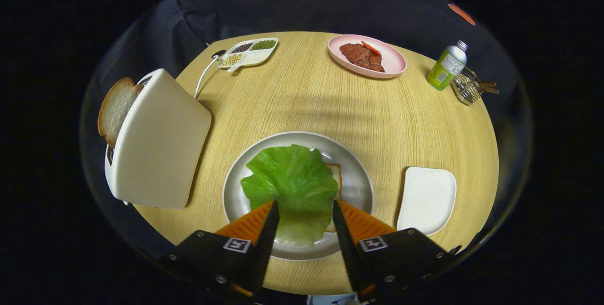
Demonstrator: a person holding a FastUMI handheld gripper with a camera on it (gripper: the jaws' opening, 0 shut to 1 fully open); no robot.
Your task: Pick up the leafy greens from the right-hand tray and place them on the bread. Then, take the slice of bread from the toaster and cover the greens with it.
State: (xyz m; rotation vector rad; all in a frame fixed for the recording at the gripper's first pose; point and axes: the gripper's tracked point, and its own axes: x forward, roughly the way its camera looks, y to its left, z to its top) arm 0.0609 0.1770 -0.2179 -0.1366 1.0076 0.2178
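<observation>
**Q:** What is your gripper doing?

**A:** My gripper (304,210) is spread wide and grips nothing. The near end of the lettuce leaf (292,184) lies between my fingers, though I cannot tell whether they touch it.

**Q:** Where does the leaf rest?

**A:** On a slice of bread (336,175) in the round grey plate (358,187), just ahead of me. To the right sits a white tray (427,199). To the left, a toaster (158,142) holds a bread slice (114,109). Beyond are a pink plate (394,62) with meat (362,55), a divided dish (250,57) of beans, a bottle (447,67) and a wire basket (467,88).
</observation>
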